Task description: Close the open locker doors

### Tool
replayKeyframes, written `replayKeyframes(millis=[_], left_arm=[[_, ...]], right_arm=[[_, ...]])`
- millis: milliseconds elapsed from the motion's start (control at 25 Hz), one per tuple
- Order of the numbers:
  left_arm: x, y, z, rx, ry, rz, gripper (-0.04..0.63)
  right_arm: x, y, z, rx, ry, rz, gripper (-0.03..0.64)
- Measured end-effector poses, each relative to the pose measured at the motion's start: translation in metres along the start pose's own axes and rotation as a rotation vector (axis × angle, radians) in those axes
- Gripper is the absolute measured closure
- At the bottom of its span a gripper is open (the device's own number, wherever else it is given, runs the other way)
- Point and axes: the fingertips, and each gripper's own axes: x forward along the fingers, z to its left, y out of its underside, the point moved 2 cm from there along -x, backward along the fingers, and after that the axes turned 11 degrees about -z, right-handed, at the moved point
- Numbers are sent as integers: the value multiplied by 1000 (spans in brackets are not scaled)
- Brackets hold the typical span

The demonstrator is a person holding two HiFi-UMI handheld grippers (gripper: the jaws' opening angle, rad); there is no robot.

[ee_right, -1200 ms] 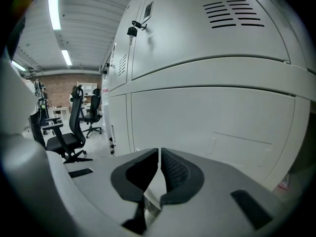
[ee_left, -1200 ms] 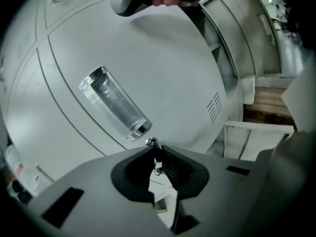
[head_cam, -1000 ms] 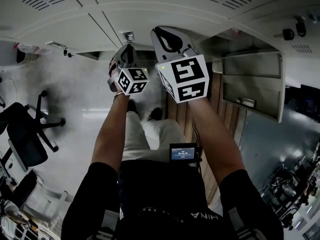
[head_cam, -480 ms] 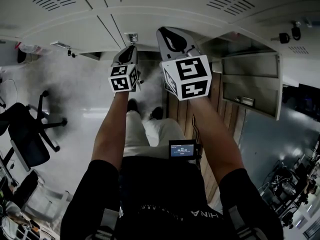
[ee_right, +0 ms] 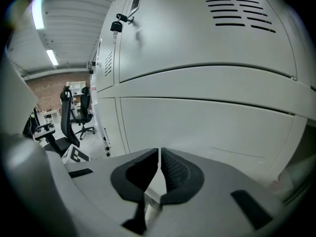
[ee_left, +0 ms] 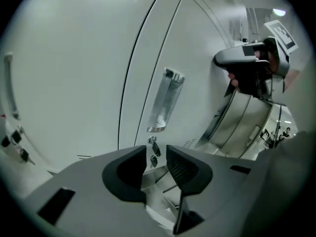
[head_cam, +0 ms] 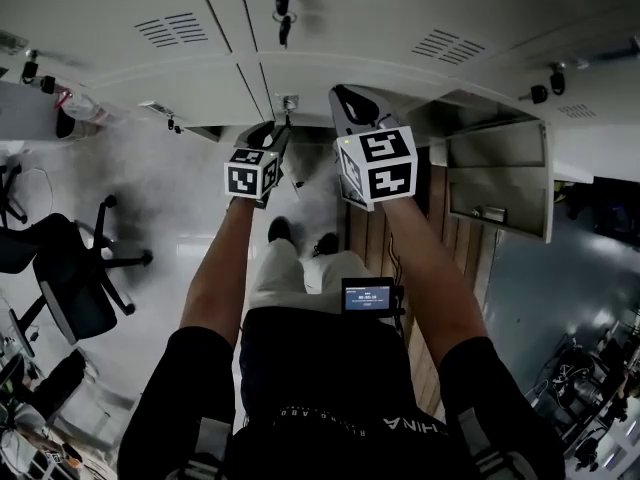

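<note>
Head view is looking steeply down the white locker bank (head_cam: 330,28), where the person is holding both tools up against the closed fronts near the bank's lower middle. The left gripper (head_cam: 272,133) is hovering just off a shut door, its jaws standing slightly apart and gripping nothing. In the left gripper view a bunch of keys (ee_left: 153,152) is hanging from a lock beyond the gap, below a metal pull handle (ee_left: 165,100).

The right gripper (head_cam: 348,98) is sitting close to a plain door panel (ee_right: 207,127). In the right gripper view its jaws are clenched to a thin slit with nothing between them, and whether the tips are touching the panel is not clear.

One open locker door (head_cam: 497,173) is hanging out at the bank's lower right corner, well apart from both tools, with its inner face and latch showing.

The step in hand appears to be moving on to that remaining door. The next move is likely calling for the right gripper to swing over to the door's free edge, with the closed jaws acting as a blunt pusher, and to press it round until it seats flush in its frame.
</note>
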Motion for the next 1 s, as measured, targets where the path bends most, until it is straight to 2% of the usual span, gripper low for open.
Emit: replayKeyframes(millis=[120,360,560,720,840,1000], left_arm=[[-32,-27,-12,43,17,-16,477],[-93,-104,-66,111,79,-109,479],[-135,-149,-114,161,128,-176,539],[-155,-158,-148,193,139,-208,563],[-166,-150,-171,198,144,-198,572],[-184,-135,-189,222,137,-168,574]], right_arm=[[-7,-6,4,-14,-2,21,574],[-56,-22,12,0,-40,47,574],[-117,-35,14,17,-116,33,574],[-164,-42,6,-18,-176,32,574],[-189,-45,1,-26,-171,15,574],[-208,-49,7,18,-162,-42,574]])
